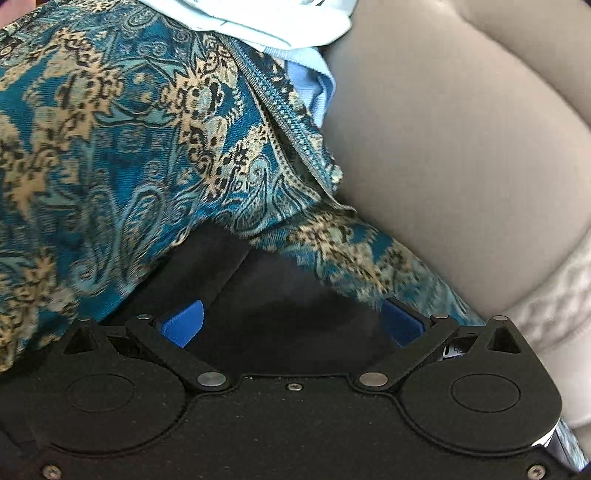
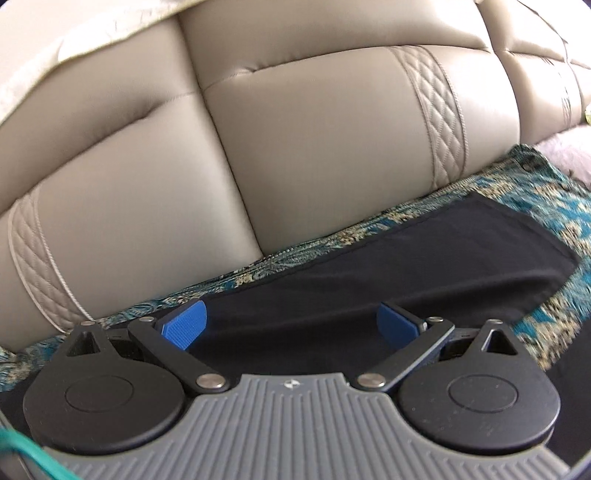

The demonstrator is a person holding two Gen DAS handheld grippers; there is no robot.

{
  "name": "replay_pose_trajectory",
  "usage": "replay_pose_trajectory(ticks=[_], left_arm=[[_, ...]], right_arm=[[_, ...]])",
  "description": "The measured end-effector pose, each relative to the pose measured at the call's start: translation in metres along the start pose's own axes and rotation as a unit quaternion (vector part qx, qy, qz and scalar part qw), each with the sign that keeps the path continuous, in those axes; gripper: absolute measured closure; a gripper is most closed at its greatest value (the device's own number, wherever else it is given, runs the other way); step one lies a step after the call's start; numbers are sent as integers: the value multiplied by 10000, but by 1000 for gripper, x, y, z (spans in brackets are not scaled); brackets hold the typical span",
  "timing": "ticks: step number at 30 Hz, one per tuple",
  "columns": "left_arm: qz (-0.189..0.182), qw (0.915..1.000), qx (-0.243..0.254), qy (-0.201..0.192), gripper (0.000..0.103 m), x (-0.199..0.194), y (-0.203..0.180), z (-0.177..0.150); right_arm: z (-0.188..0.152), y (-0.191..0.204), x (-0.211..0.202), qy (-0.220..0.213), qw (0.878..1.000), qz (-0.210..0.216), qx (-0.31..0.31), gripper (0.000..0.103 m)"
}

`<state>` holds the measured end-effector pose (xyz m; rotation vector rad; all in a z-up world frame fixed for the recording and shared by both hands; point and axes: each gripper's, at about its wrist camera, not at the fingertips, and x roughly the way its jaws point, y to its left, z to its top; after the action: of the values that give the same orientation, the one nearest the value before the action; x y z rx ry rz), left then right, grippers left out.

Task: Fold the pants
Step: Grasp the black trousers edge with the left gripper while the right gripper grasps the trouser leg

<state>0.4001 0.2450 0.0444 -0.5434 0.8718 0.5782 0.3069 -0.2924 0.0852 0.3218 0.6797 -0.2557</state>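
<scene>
The black pants (image 2: pixel 424 269) lie flat on a teal and gold patterned cloth (image 2: pixel 546 206) on a beige leather sofa. My right gripper (image 2: pixel 291 325) is open, its blue pads spread wide just above the pants' near part. In the left wrist view my left gripper (image 1: pixel 291 321) is open too, with black pants fabric (image 1: pixel 280 302) between and under its blue pads (image 1: pixel 184 321). The patterned cloth (image 1: pixel 110 147) drapes over the pants there and hides most of them.
The beige sofa back (image 2: pixel 295 147) with quilted strips (image 2: pixel 439 110) rises behind the pants. Pale blue clothes (image 1: pixel 280 26) are piled at the top of the left wrist view. A beige cushion (image 1: pixel 461 147) lies to the right.
</scene>
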Motion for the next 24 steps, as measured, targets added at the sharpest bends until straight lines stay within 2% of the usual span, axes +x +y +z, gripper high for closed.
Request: replay_pose_trajectory(ticks=[5, 9, 12, 14, 15, 16, 17, 18, 24], left_arm=[[386, 9992, -112, 67, 0, 33, -17, 2], [780, 9969, 25, 93, 2, 46, -30, -3], [1068, 9939, 268, -3, 17, 47, -38, -11], [1052, 9931, 486, -155, 39, 44, -40, -15], [889, 9945, 532, -181, 64, 41, -39, -15], [906, 9944, 510, -202, 78, 40, -40, -14], [1010, 9937, 441, -219, 86, 38, -37, -14], [1036, 9937, 387, -193, 91, 37, -33, -13], [506, 9979, 347, -209, 98, 19, -10, -2]], right_arm=[[8, 21, 35, 128, 9994, -144, -286, 0], [16, 37, 69, 465, 9980, -228, -375, 0], [17, 52, 97, 939, 9945, -86, -446, 0], [15, 66, 107, 1040, 9934, -67, -470, 0], [15, 75, 112, 1080, 9929, -45, -497, 0], [14, 83, 115, 1110, 9925, -24, -517, 0], [14, 91, 118, 1143, 9920, -3, -538, 0], [13, 101, 123, 1204, 9911, 19, -561, 0], [6, 152, 140, 1549, 9855, 220, -657, 0]])
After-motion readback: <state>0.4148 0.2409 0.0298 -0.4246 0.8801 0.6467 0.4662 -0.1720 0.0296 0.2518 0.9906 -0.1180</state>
